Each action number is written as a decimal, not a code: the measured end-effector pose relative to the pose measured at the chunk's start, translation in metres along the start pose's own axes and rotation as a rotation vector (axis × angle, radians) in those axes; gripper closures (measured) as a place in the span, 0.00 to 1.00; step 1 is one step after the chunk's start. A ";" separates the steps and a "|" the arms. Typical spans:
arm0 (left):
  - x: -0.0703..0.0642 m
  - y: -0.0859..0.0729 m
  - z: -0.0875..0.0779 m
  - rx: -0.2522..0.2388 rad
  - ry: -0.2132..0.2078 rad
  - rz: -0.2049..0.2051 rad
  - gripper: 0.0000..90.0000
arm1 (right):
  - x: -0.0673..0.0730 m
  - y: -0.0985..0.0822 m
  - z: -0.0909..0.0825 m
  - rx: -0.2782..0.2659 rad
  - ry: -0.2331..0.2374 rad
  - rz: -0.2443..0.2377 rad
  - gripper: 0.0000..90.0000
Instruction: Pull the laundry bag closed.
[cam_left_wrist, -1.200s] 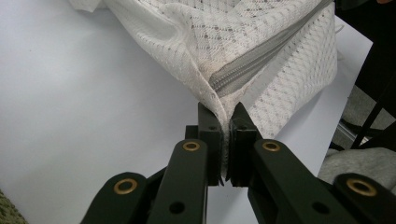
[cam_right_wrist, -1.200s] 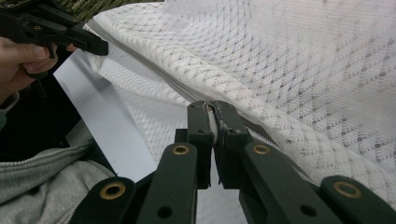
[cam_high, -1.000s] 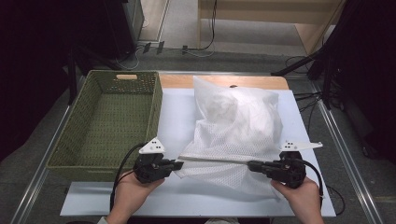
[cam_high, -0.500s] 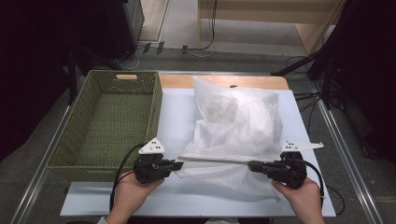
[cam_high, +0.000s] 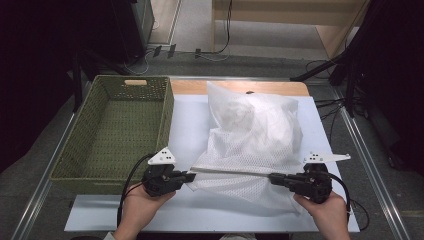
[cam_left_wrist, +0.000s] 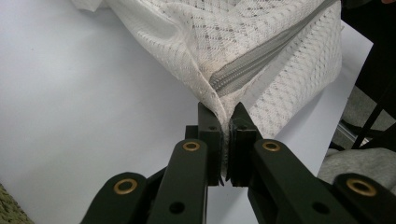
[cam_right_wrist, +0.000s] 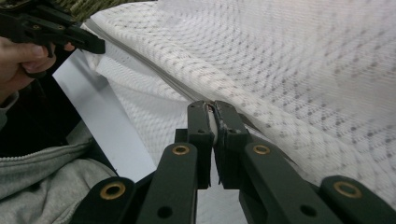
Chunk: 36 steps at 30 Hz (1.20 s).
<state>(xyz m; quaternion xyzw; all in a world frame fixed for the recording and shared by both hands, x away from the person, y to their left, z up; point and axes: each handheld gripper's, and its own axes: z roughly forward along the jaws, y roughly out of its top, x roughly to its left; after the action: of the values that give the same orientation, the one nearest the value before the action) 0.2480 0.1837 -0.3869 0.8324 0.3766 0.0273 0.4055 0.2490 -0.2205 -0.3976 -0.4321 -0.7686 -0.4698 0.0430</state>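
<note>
L gripper (cam_high: 189, 176) & R gripper (cam_high: 274, 177) both clamped on mesh bag (cam_high: 255, 135) zip edge, stretched 9-to-3; bag bulk at 12, basket (cam_high: 116, 131) nearer L.

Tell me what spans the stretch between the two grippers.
In the high view, the zipper edge of the white mesh bag runs taut between the left gripper and the right gripper, each clamped on one end.

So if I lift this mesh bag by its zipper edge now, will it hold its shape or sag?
Likely sags: the mesh bag is soft netting, slumped and creased. The zipper edge is taut between both claws only. The bulky white filling looks light, though it may shift.
</note>
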 end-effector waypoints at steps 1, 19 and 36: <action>0.000 0.000 0.000 0.000 0.001 0.001 0.97 | 0.000 0.000 -0.001 0.002 0.000 0.003 0.97; 0.001 0.002 -0.005 -0.010 0.009 0.000 0.97 | -0.005 -0.004 -0.009 -0.010 -0.015 0.016 0.97; 0.002 0.002 -0.005 -0.013 0.005 -0.001 0.97 | -0.008 -0.008 -0.016 -0.016 -0.030 0.025 0.97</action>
<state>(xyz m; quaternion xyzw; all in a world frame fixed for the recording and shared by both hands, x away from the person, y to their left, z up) 0.2489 0.1879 -0.3824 0.8295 0.3780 0.0313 0.4100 0.2429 -0.2389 -0.3985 -0.4492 -0.7598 -0.4689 0.0339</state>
